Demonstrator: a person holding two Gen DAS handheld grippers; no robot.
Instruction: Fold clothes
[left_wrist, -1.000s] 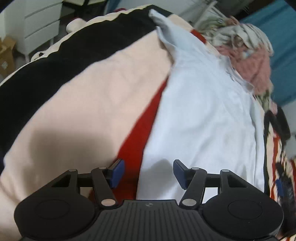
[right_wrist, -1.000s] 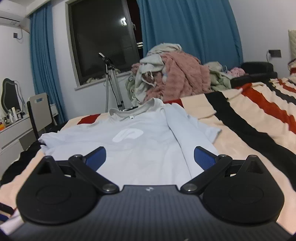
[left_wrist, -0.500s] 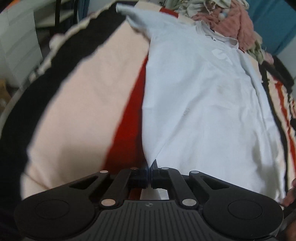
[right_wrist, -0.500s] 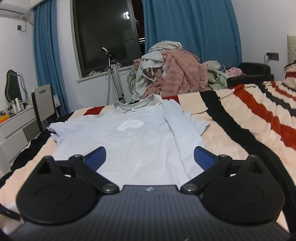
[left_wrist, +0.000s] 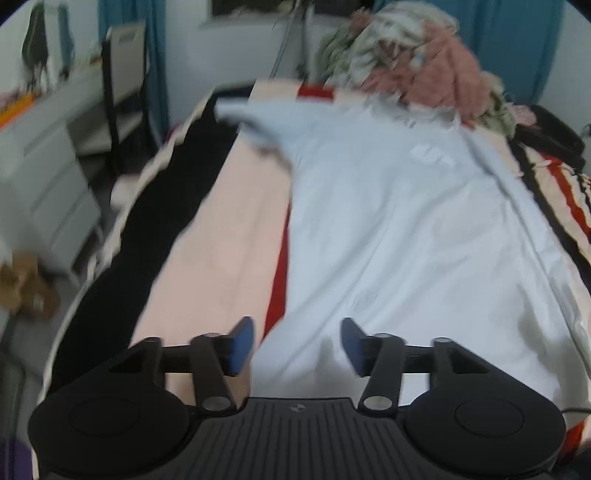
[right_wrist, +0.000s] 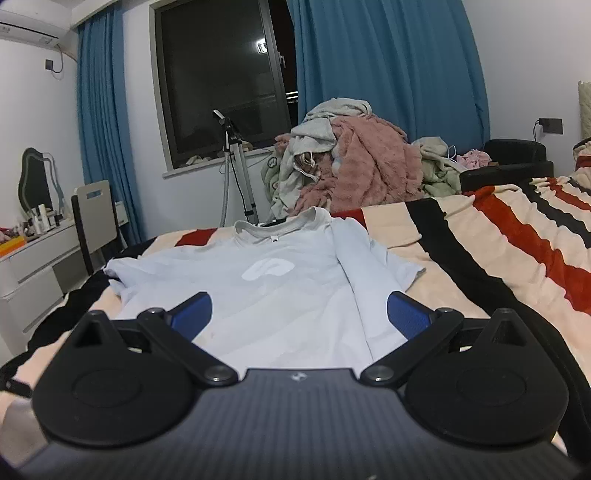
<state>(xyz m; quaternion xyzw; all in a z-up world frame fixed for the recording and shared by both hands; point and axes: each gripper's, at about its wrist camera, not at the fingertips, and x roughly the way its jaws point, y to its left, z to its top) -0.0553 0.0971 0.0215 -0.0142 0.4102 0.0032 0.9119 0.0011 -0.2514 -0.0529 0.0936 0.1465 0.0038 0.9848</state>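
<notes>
The pale blue shirt (right_wrist: 280, 291) lies flat, front up, on the striped blanket (right_wrist: 498, 236), filling the centre of both views; laid out this way, its edges can be reached for folding. Its right side appears already turned inward, as a long crease runs down it. The left gripper (left_wrist: 297, 345) hangs over the lower hem, its jaws opening with no cloth between them. The right gripper (right_wrist: 297, 315) has its jaws spread wide and empty above the hem. The left view is blurred, so the far sleeve (left_wrist: 255, 118) at upper left is indistinct, and both gripper bodies hide the nearest hem.
</notes>
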